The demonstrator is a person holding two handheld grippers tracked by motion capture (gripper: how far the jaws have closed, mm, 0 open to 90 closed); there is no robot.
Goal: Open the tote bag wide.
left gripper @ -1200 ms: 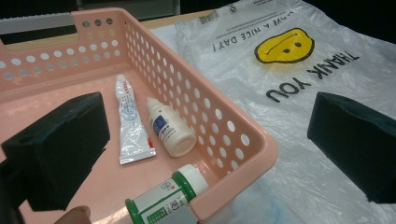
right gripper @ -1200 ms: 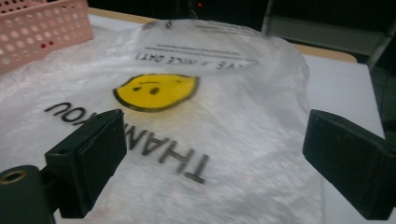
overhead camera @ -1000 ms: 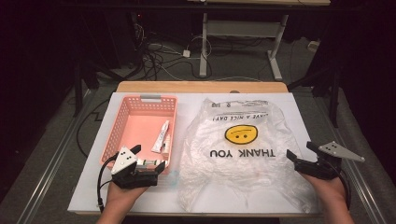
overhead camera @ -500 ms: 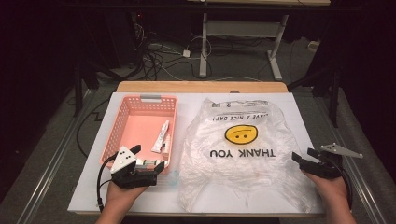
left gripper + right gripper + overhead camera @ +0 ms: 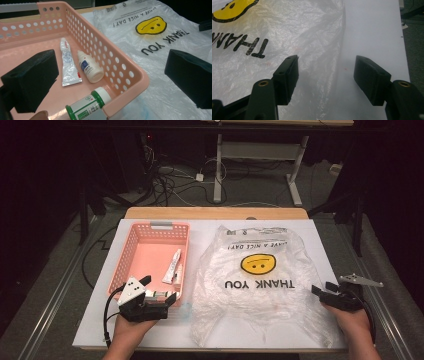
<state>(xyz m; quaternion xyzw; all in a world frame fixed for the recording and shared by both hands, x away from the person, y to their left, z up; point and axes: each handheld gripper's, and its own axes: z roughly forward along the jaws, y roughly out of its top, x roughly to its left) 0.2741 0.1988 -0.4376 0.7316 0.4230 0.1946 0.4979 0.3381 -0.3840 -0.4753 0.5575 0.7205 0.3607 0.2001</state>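
A crinkled clear plastic bag (image 5: 255, 285) printed with a yellow smiley and "THANK YOU" lies flat on the white table top (image 5: 320, 250). Left of it stands a pink perforated basket (image 5: 150, 227) holding a white tube (image 5: 67, 62), a small white dropper bottle (image 5: 88, 68) and a green-and-white bottle (image 5: 86, 106) at its near corner. My left gripper (image 5: 160, 288) hovers open over that corner, jaws wide and touching nothing. My right gripper (image 5: 322, 288) is low at the bag's right edge (image 5: 332, 50). Its jaws have just been closing. They stand apart astride the edge, not pressing it.
A wooden desk edge (image 5: 215, 213) shows beyond the white top. Behind it are floor cables (image 5: 170, 180) and a table frame (image 5: 295, 175) in the dark. Bare white surface (image 5: 372, 32) lies right of the bag, up to the table's right edge.
My right gripper has sunk toward the table at the bag's right edge and its jaws have narrowed. The left gripper has stayed put.
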